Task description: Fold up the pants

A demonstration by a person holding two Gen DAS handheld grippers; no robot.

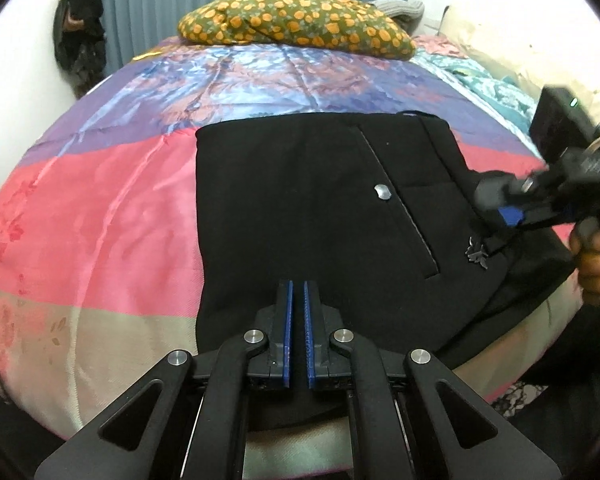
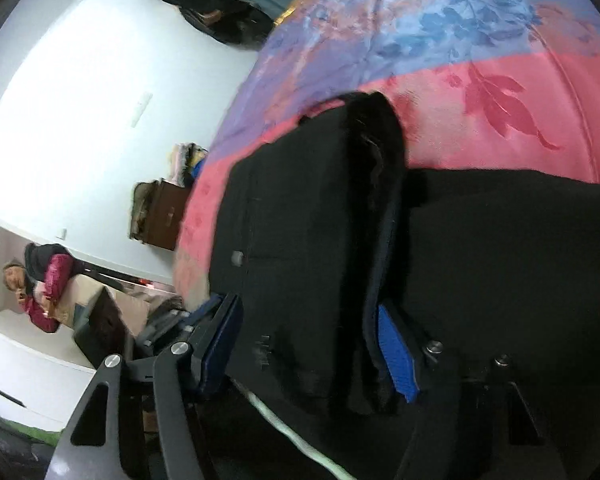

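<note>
Black pants lie folded into a rectangle on the bed, back pocket and silver button facing up. My left gripper hovers over the pants' near edge, its blue-padded jaws nearly together with a thin gap and nothing between them. My right gripper is at the pants' right edge by the waistband. In the right wrist view its jaws stand wide apart around a thick bunch of the pants, with a blue pad on each side of the cloth. The gripper's midpoint is covered by fabric.
The bed carries a satin cover in pink, purple and beige bands. A floral pillow lies at the far end. A white wall and dark hanging clothes are at the left. A person sits beyond a doorway.
</note>
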